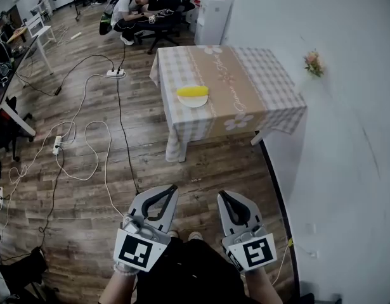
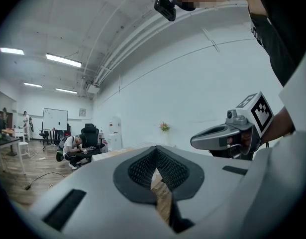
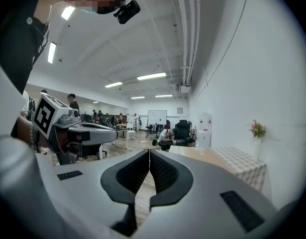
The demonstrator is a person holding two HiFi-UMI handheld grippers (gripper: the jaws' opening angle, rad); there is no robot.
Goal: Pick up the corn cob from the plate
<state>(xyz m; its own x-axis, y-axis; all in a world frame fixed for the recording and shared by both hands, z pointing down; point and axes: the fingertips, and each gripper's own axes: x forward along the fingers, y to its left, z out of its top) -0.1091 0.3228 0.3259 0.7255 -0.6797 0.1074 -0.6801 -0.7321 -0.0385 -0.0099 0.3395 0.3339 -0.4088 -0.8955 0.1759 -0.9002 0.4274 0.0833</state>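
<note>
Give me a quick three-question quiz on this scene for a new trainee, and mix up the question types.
1. True or false: the corn cob lies on the plate on the table.
2. Pick one: the left gripper is (a) shut on the cob, (b) shut and empty, (c) wide open.
3. Short answer: what sits between the jaws of the right gripper?

Key
1. True.
2. b.
3. Nothing; its jaws are together and it is well short of the table.
</note>
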